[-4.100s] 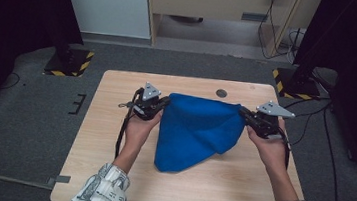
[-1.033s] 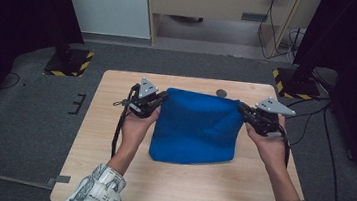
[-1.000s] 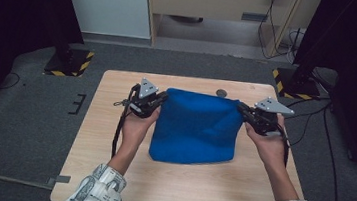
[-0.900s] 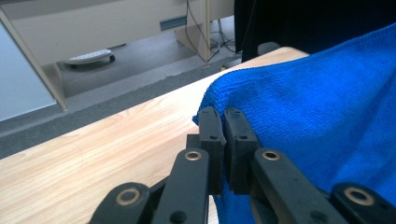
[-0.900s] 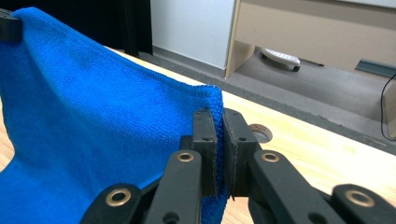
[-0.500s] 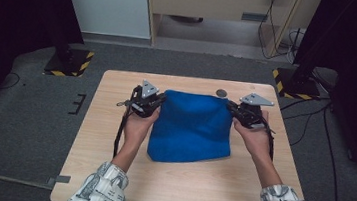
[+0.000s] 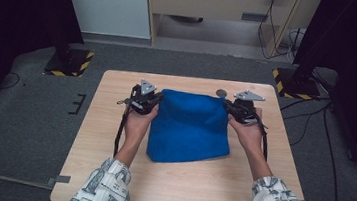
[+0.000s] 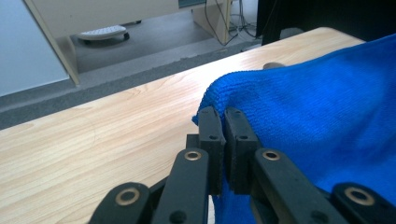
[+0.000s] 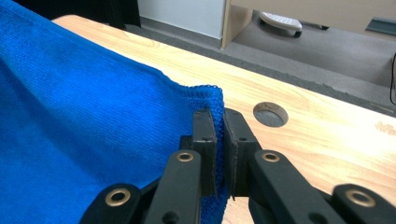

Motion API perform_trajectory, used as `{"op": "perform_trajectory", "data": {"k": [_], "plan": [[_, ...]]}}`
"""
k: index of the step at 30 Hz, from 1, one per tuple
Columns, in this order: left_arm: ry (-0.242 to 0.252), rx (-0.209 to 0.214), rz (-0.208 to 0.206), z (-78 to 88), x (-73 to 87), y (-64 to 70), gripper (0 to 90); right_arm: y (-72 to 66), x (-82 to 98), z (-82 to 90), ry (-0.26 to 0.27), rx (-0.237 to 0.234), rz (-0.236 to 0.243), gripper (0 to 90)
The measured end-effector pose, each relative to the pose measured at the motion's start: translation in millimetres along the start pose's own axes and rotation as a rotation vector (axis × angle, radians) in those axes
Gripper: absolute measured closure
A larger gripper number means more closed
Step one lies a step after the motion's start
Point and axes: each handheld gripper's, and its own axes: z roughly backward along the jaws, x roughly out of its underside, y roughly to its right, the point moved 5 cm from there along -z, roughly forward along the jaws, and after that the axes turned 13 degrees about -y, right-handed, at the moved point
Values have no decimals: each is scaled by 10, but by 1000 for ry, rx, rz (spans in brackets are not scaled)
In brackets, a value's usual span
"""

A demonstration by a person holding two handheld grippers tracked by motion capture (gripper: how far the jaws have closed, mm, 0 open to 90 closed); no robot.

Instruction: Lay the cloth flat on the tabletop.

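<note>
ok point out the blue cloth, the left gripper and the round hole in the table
blue cloth (image 7: 191, 127), high view, middle of the fabric
left gripper (image 8: 223, 122), left gripper view, between its fingertips
round hole (image 9: 270, 114), right gripper view, its centre

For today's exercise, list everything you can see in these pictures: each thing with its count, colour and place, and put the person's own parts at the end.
Cloth: one, blue, middle of the table, two far corners pinched by the grippers.
Table: one, light wood, centre of the high view, on grey carpet.
Round hole: one, grey, in the table top near its far edge.
Striped floor bases: two, black and yellow, left and right beyond the table.
Cabinet: one, beige wood, behind the table.
Left gripper: one, black, jaws shut on the cloth's left far corner.
Right gripper: one, black, jaws shut on the right far corner.
Hands: two, each holding a gripper.
Sleeves: two, white with dark print, bottom edge.
</note>
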Motion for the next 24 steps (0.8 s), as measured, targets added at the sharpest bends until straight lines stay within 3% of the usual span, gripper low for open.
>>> {"op": "perform_trajectory", "data": {"k": [13,24], "plan": [[-33,-8,12,-186,25,-34,863,113,109,-114,-35,4,-34,844],[-104,19,37,-562,114,-148,861,194,177,-445,-107,5,-52,845]]}}
